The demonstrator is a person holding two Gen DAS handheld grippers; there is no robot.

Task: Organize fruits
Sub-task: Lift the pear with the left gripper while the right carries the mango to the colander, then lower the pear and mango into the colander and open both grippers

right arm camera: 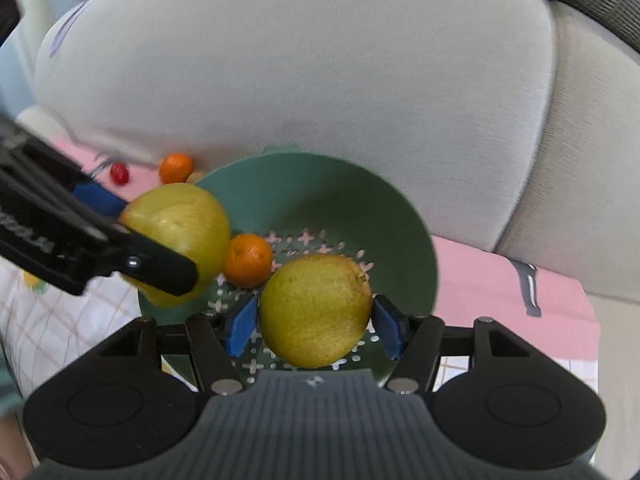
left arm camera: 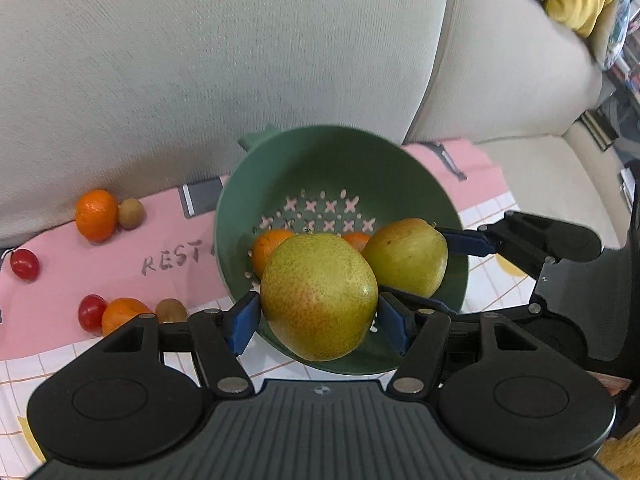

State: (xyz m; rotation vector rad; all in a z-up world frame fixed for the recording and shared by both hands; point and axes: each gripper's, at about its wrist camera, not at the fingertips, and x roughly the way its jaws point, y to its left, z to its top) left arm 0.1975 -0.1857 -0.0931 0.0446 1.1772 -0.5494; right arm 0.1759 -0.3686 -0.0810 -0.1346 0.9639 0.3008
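A green colander (left arm camera: 304, 160) (right arm camera: 400, 216) rests on a pink cloth, with small oranges (left arm camera: 268, 246) (right arm camera: 247, 260) in it. My left gripper (left arm camera: 316, 316) is shut on a yellow-green pear (left arm camera: 319, 296) held over the colander's near rim. My right gripper (right arm camera: 314, 322) is shut on a second pear (right arm camera: 315, 310) above the colander's holed floor. In the left wrist view the right gripper (left arm camera: 416, 264) and its pear (left arm camera: 406, 256) show at the right. In the right wrist view the left gripper (right arm camera: 146, 240) and its pear (right arm camera: 180, 224) show at the left.
On the pink cloth (left arm camera: 120, 256) left of the colander lie two oranges (left arm camera: 96, 214), two kiwis (left arm camera: 131, 213) and two red cherry tomatoes (left arm camera: 25, 265). A beige sofa back (left arm camera: 200, 60) rises right behind. A checked cloth (left arm camera: 24, 384) covers the near side.
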